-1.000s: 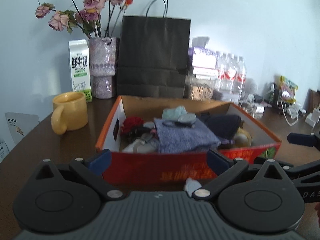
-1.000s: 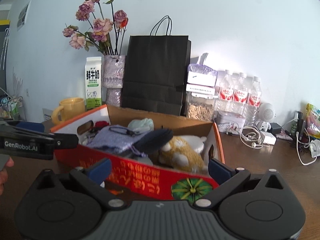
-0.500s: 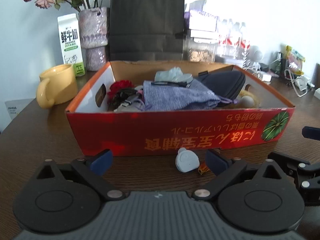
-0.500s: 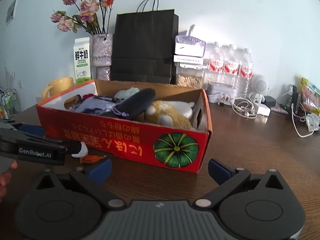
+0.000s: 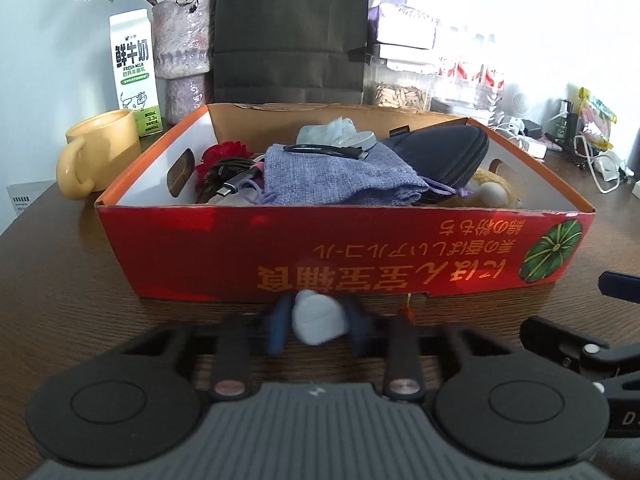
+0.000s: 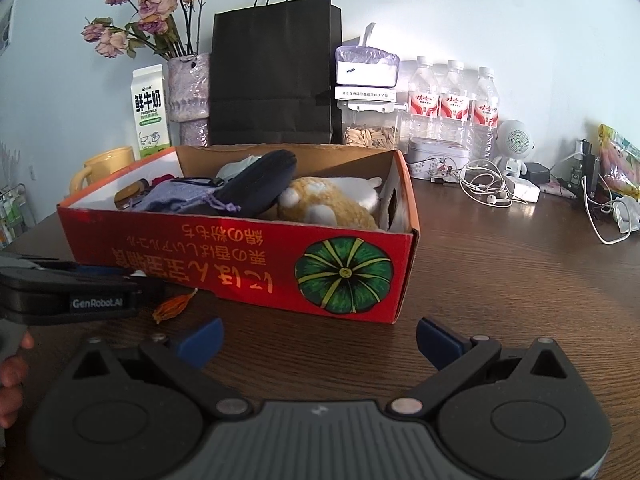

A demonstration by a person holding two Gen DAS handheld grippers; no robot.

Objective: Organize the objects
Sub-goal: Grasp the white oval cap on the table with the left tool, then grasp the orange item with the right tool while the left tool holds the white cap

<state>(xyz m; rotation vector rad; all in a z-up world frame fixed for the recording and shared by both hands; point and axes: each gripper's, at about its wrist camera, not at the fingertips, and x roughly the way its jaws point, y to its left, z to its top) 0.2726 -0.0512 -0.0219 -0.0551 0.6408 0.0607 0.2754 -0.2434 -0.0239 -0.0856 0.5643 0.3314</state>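
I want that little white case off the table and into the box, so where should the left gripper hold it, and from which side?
Grip the white case across its two rounded sides, coming in low from the front, since the red box blocks the back. The left gripper is already there, its jaws closing with the case between them; the pads look to be touching its flanks. The right gripper is open and holds nothing.

Both wrist cameras look forward, low and close, at the red box [image 5: 344, 256] [image 6: 240, 256].
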